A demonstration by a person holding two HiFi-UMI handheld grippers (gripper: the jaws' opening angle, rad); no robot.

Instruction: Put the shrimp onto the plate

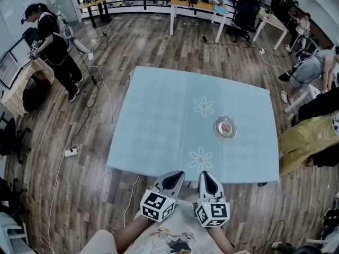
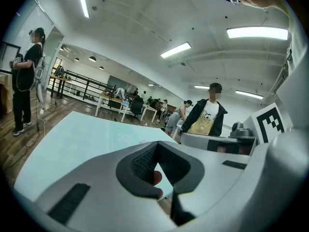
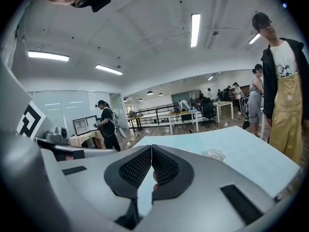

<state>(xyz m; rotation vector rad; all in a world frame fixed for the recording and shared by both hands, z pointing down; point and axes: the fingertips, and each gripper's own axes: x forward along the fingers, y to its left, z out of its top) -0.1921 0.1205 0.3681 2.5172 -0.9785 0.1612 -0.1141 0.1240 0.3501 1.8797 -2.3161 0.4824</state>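
L gripper [image 1: 176, 174] & R gripper [image 1: 207, 174], 2 in all, sit side by side just off the near edge of the 1 light-blue surface [image 1: 159, 120], close to the person; both are clenched, jaw tips touching, w/ nothing btwn them. The surface carries 2 flower prints [image 1: 204, 107], 1 mid & 1 by the front edge. Right of those stands 1 clear plate [image 1: 217, 121] w/ 1 pink shrimp [image 1: 226, 126] lying in it, well apart from both grippers
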